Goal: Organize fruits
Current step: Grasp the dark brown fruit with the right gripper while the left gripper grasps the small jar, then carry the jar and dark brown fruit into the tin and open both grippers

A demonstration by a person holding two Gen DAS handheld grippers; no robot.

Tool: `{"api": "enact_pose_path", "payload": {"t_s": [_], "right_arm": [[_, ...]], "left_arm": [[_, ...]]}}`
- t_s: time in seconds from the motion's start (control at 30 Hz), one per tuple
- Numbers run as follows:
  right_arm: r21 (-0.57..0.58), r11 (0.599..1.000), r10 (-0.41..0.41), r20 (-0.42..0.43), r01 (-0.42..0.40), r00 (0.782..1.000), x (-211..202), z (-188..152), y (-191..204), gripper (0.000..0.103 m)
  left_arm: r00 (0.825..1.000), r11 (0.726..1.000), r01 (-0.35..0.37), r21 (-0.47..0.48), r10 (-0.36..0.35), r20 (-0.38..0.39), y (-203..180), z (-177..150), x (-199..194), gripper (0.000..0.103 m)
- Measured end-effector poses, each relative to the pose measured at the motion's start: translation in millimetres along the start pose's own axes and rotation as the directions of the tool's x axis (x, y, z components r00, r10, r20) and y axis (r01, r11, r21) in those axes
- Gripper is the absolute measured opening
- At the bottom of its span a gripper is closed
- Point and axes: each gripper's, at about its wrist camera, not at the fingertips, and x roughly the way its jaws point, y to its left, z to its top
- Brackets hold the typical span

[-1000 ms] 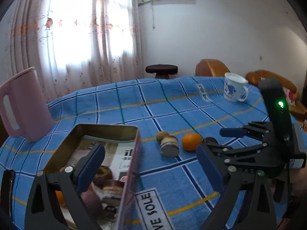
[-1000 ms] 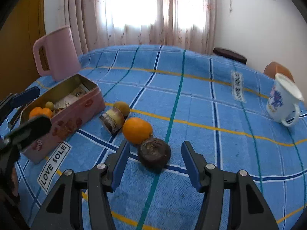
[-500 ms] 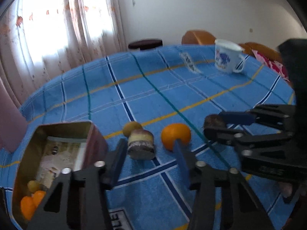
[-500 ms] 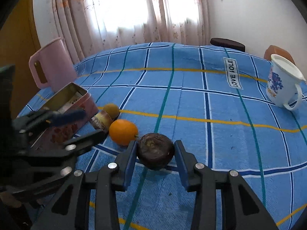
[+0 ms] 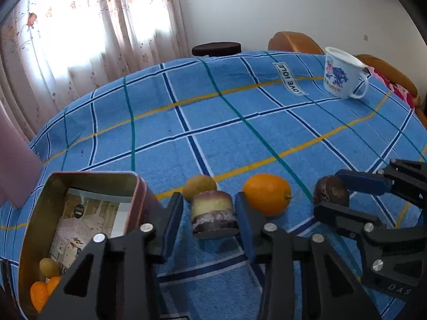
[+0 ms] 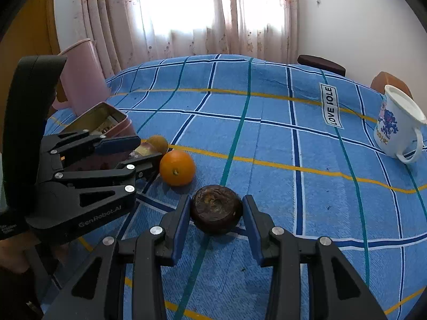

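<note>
A dark, wrinkled round fruit [image 6: 216, 213] sits on the cloth. At its 10 o'clock, close but apart, lies an orange [image 6: 177, 167], smooth and bright, stem dimple facing the camera. Beyond that, a cut fruit chunk [image 5: 213, 214] stands upright, purple skin below, pale yellow flesh above. Touching it at 11 o'clock is a small yellow-green fruit [image 5: 200, 184]. The open tin [image 5: 88, 178] at far left holds orange pieces [image 5: 42, 292] and one yellowish fruit [image 5: 49, 266].
</note>
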Motion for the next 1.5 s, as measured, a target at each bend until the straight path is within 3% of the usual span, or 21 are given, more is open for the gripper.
{"api": "enact_pose_path", "payload": {"t_s": [0.03, 0.23, 0.57, 1.5], "right_arm": [[0.000, 1.000, 0.000, 0.006, 0.000, 1.000, -1, 0, 0, 0.041], [0.012, 1.000, 0.010, 0.059, -0.011, 0.998, -12, -1, -3, 0.041], [0.002, 1.000, 0.002, 0.146, -0.003, 0.989, -29, -3, 1, 0.041], [-0.058, 0.998, 0.020, 0.348, 0.001, 0.937, -67, -15, 13, 0.041]], "left_arm": [[1.000, 1.000, 0.013, 0.002, -0.013, 0.011, 0, -1, -4, 0.034], [0.994, 0.995, 0.103, -0.008, -0.102, 0.039, -1, -11, -19, 0.033], [0.983, 0.989, 0.146, -0.033, -0.141, 0.117, 1, -22, -44, 0.033], [0.946, 0.995, 0.090, -0.044, -0.072, 0.316, -1, -40, -88, 0.033]]}}
